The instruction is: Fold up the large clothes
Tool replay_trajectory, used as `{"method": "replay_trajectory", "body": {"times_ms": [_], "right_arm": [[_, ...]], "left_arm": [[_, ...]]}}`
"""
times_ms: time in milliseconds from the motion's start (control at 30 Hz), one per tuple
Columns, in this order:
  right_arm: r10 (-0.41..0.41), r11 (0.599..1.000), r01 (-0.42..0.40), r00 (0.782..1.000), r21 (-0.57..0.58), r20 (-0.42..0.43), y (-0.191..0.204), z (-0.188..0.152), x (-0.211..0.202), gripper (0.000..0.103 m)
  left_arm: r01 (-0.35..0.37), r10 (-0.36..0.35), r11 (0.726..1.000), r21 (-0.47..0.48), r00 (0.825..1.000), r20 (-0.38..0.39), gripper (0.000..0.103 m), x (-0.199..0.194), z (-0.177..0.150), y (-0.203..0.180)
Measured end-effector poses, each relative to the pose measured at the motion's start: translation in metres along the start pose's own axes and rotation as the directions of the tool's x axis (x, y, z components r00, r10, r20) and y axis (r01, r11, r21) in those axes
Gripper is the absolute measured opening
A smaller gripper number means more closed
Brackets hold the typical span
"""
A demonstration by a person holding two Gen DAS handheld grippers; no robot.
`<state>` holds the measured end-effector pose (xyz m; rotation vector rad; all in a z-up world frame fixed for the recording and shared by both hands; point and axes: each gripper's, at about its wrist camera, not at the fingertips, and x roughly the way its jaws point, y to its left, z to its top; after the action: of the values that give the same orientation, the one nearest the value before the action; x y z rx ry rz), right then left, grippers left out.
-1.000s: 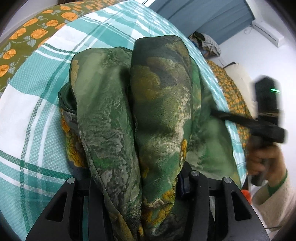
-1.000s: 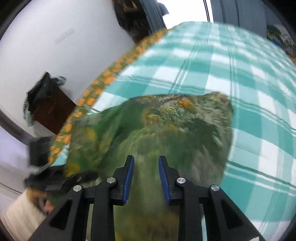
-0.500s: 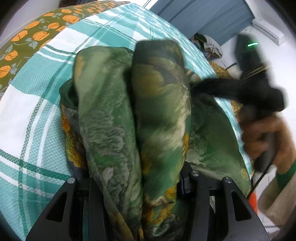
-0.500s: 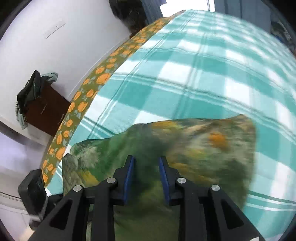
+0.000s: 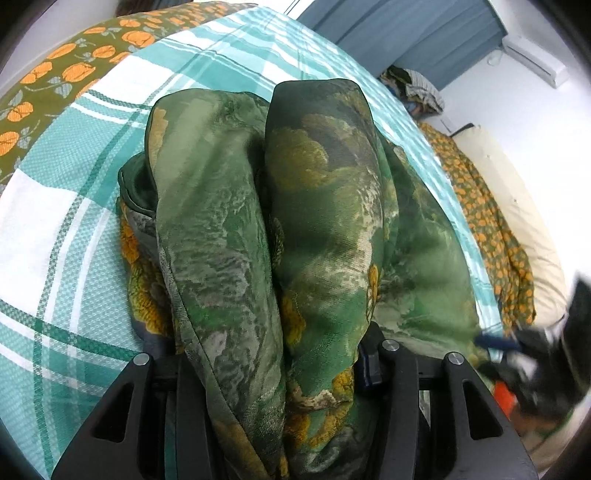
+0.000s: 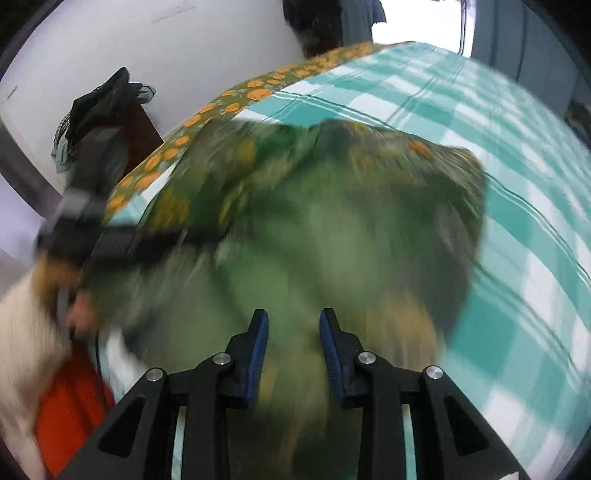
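The green patterned garment [image 5: 314, 229], a thin floral cloth with yellow-orange patches, lies heaped on the bed, on top of a teal and white checked sheet [image 5: 74, 206]. Two thick folds of it rise side by side and run straight down into the left tongs [image 5: 273, 369], which are clamped on that bunched cloth, its bulk filling the gap between the black arms. From the other side the garment [image 6: 351, 221] spreads wide and blurred beneath the right tongs [image 6: 293, 332], whose blue-padded fingers [image 6: 258, 343] stand a little apart with nothing pinched between them, only the cloth showing below. The left tongs [image 6: 122, 240] show there too, reaching in at the garment's left edge, held by a hand [image 6: 62, 288] in a cream sleeve. An olive bedcover with orange flowers [image 5: 62, 74] borders the sheet, and blue curtains [image 5: 406, 33] hang beyond the bed.
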<state>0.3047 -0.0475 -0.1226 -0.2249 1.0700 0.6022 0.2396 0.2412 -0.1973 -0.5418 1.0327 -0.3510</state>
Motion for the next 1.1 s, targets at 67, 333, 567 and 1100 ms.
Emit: {"method": "replay_trajectory", "body": {"times_ms": [67, 333, 567, 1100], "right_arm": [[-0.006, 0.999, 0.005, 1.000, 0.042, 0.024, 0.002, -0.015, -0.014, 0.031], [-0.104, 0.994, 0.104, 0.994, 0.029, 0.010, 0.008, -0.043, 0.027, 0.030], [-0.152, 0.988, 0.152, 0.988, -0.019, 0.012, 0.014, -0.041, 0.025, 0.031], [-0.193, 0.980, 0.194, 0.981, -0.051, 0.023, 0.023, -0.045, 0.025, 0.030]], "left_arm": [[0.002, -0.002, 1.000, -0.003, 1.000, 0.002, 0.048, 0.002, -0.001, 0.001], [-0.018, 0.018, 1.000, -0.003, 1.000, 0.007, 0.050, 0.002, -0.004, -0.004], [-0.019, 0.019, 1.000, -0.005, 1.000, 0.006, 0.050, 0.002, -0.006, -0.005], [-0.019, 0.019, 1.000, -0.004, 1.000, 0.005, 0.050, 0.002, -0.006, -0.005]]}}
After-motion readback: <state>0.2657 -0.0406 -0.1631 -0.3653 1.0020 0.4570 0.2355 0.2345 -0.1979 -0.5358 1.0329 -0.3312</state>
